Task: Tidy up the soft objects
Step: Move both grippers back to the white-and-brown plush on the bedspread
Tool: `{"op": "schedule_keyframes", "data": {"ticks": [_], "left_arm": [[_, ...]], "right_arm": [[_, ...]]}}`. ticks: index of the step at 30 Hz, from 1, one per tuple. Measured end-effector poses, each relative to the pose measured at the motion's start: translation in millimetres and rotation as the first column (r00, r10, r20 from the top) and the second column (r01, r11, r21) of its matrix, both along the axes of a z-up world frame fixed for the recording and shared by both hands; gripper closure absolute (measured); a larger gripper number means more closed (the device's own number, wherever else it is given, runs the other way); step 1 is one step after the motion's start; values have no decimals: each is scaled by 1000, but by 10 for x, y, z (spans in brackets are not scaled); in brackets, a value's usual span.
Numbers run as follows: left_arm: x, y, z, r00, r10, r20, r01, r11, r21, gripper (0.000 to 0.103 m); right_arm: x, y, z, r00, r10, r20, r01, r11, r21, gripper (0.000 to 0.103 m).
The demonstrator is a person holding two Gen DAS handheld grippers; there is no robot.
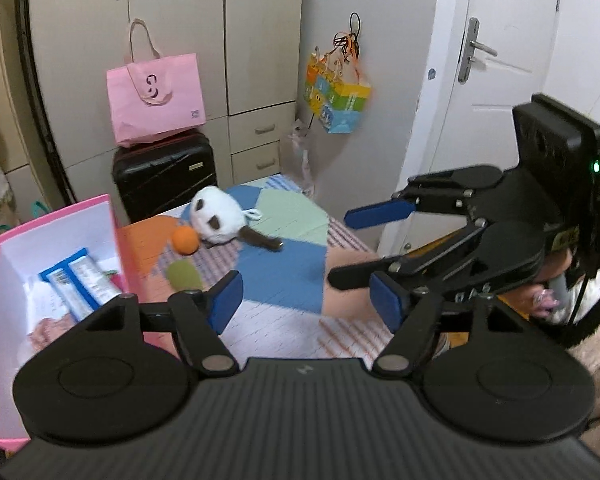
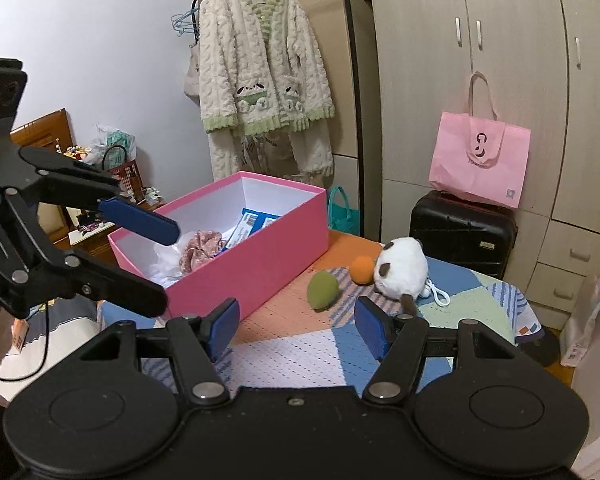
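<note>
A white plush with brown patches (image 1: 218, 216) (image 2: 402, 270), an orange soft ball (image 1: 186, 241) (image 2: 362, 269) and a green soft egg shape (image 1: 185, 276) (image 2: 323, 290) lie on a patchwork-covered table (image 1: 284, 280) (image 2: 300, 344). An open pink box (image 1: 4, 264) (image 2: 276, 248) stands to their left and holds a pink cloth (image 2: 202, 249) and blue-white packets (image 1: 80, 284). My left gripper (image 1: 306, 306) is open and empty above the table. My right gripper (image 2: 296, 326) is open and empty, short of the green shape; it also shows in the left wrist view (image 1: 340, 246).
A black suitcase (image 1: 164, 172) (image 2: 462, 232) with a pink tote bag (image 1: 156, 96) (image 2: 480, 160) stands behind the table, before a wardrobe. A fleece robe (image 2: 260, 72) hangs at the back. A white door (image 1: 496, 80) is to the right.
</note>
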State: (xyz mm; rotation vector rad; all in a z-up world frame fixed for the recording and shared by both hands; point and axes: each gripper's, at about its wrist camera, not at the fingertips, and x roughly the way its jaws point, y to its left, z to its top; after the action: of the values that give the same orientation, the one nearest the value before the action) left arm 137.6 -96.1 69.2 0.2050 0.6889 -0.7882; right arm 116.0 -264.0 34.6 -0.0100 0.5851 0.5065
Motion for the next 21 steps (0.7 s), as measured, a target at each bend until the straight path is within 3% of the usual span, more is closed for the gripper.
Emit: {"op": "schedule_keyframes", "data": {"ticks": [9, 16, 21], "left_arm": [[440, -245, -400, 997, 81, -9, -81, 996, -39, 34], [642, -363, -608, 990, 134, 48, -126, 982, -139, 34], [797, -504, -754, 975, 200, 99, -183, 970, -159, 34]], "right_arm": [[245, -233, -380, 999, -15, 42, 15, 1000, -10, 31], [578, -278, -651, 997, -37, 71, 40, 999, -31, 31], [835, -267, -806, 997, -36, 70, 40, 998, -47, 31]]}}
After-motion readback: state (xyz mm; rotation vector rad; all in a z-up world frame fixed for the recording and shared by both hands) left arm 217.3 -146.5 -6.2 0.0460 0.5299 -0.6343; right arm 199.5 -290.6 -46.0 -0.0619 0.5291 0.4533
